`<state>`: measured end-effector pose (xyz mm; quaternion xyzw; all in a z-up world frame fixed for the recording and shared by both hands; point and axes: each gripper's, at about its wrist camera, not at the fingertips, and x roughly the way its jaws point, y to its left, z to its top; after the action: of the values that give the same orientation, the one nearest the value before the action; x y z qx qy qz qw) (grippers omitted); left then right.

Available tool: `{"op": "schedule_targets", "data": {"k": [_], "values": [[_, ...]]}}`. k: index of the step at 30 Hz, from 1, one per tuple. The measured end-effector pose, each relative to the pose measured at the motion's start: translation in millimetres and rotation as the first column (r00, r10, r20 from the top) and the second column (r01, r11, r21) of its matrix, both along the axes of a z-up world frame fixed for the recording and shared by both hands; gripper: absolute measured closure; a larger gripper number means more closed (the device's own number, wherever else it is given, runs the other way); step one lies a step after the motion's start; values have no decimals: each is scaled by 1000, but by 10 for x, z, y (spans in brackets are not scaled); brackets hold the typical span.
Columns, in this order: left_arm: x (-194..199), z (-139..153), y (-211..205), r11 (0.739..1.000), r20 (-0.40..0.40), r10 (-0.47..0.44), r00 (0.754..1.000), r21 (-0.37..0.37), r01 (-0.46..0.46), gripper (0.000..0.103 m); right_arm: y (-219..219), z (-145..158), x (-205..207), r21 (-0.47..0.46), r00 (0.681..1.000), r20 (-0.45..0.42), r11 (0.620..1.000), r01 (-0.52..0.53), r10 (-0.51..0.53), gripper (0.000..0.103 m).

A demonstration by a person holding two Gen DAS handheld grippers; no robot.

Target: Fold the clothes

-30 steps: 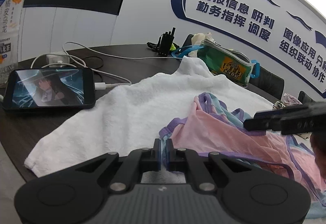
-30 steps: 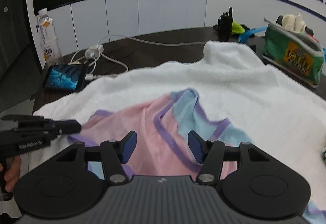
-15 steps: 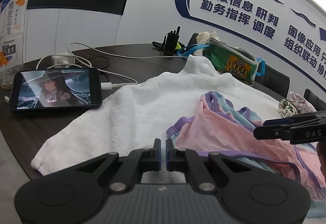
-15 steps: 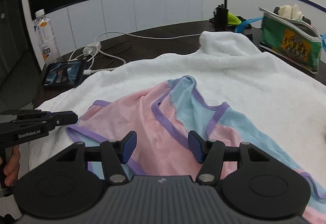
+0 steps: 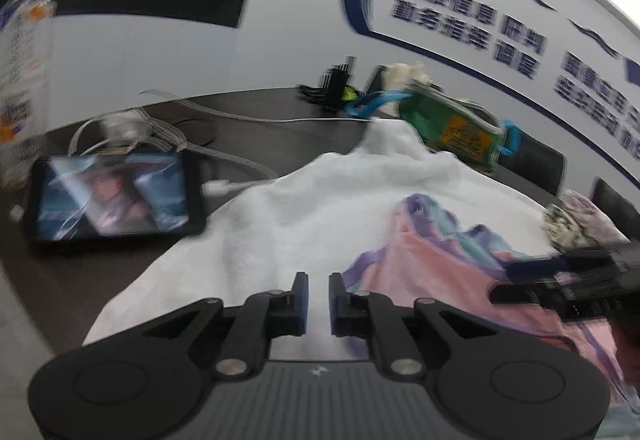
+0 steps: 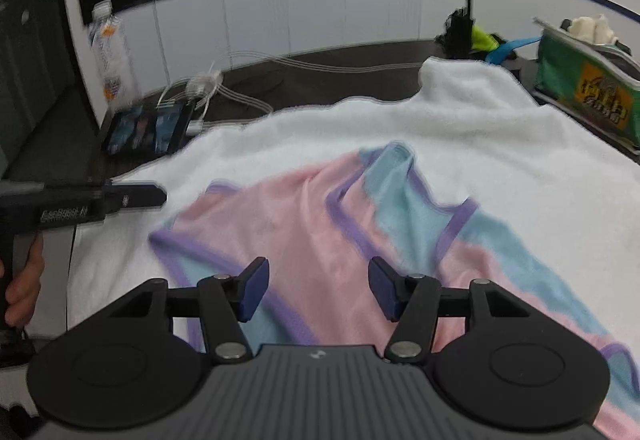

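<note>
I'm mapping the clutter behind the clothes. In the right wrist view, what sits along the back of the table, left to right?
Clear plastic drink bottle → black smartphone with lit screen → white charger with cables → black walkie-talkie → green zip pouch.

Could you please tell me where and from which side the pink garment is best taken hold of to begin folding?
I'd grip the pink garment at its near left corner, on the purple-trimmed edge that lies flat on the white towel. Come in from the left, low and nearly level. That corner sticks out free of the other folds, so the pads can pinch one layer; the bunched middle would likely catch several.
</note>
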<state>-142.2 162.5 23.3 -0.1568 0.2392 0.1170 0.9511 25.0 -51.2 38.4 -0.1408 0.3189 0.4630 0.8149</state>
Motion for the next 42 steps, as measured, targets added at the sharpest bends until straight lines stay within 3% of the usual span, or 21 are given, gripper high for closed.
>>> {"op": "schedule_targets", "data": {"k": [3, 5, 7, 12, 13, 14, 16, 21, 23, 25, 27, 29, 30, 31, 32, 34, 36, 37, 38, 40, 42], "values": [[89, 37, -139, 999, 10, -51, 999, 17, 51, 95, 46, -32, 258, 4, 997, -10, 997, 72, -72, 55], [137, 31, -244, 996, 7, -88, 996, 12, 88, 95, 120, -150, 413, -57, 994, -46, 994, 98, -101, 94], [171, -2, -345, 992, -7, -125, 992, -2, 125, 94, 127, -166, 436, -69, 994, -23, 992, 104, -106, 101], [209, -23, -646, 971, -32, -240, 970, -11, 240, 93, -173, 32, 469, 32, 962, -9, 961, 273, -273, 93], [207, -17, -717, 960, -30, -281, 959, -12, 281, 87, -236, 66, 461, 34, 958, -10, 957, 288, -288, 91], [199, -10, -787, 946, -25, -325, 945, -14, 325, 77, -348, 121, 407, 44, 955, 9, 954, 297, -298, 78], [164, 0, -908, 907, -10, -422, 907, -26, 421, 65, -696, 260, 269, 75, 938, 52, 938, 338, -342, 48], [99, -123, -1061, 771, 2, -634, 773, -80, 632, 62, -1920, 396, -315, 96, 859, 71, 861, 500, -507, 47], [96, -188, -1102, 750, -17, -660, 751, -73, 657, 63, -2321, 305, -597, 67, 822, 47, 823, 564, -567, 47], [101, -211, -1131, 753, -18, -657, 753, -54, 656, 67, -2556, 149, -905, 62, 820, 7, 819, 571, -572, 47], [149, -206, -1141, 762, -35, -647, 762, -57, 645, 76, -2571, 17, -1162, 63, 845, 16, 844, 533, -535, 47], [207, -191, -1083, 778, -55, -628, 777, -92, 622, 99, -2506, -85, -1300, 59, 865, 40, 865, 498, -501, 48], [238, -181, -1039, 786, -65, -616, 785, -116, 607, 99, -2467, -123, -1313, 54, 868, 46, 869, 491, -494, 49], [267, -173, -995, 796, -74, -601, 796, -142, 588, 99, -2428, -161, -1325, 49, 872, 52, 873, 485, -487, 61], [284, -170, -952, 807, -80, -583, 808, -171, 565, 99, -2411, -202, -1258, 27, 853, 29, 854, 520, -521, 89], [255, -159, -884, 833, -90, -542, 836, -190, 520, 98, -2498, -212, -1136, 40, 801, -38, 800, 598, -597, 96], [198, -116, -904, 864, -89, -496, 864, -148, 481, 95, -2636, -120, -1080, 86, 773, -69, 769, 634, -630, 94], [165, -63, -962, 876, -79, -479, 874, -102, 471, 94, -2705, -72, -1053, 108, 759, -85, 751, 651, -646, 87], [133, -4, -1039, 877, -58, -479, 876, -60, 476, 94, -2716, -20, -1021, 132, 744, -67, 734, 667, -664, 72], [114, 99, -1262, 854, -21, -521, 854, 5, 521, 87, -2602, -2, -852, 114, 730, -11, 725, 680, -683, 43], [151, 131, -1493, 822, -5, -569, 822, 26, 569, 82, -2429, -50, -629, 73, 723, 34, 724, 686, -689, 41]]}}
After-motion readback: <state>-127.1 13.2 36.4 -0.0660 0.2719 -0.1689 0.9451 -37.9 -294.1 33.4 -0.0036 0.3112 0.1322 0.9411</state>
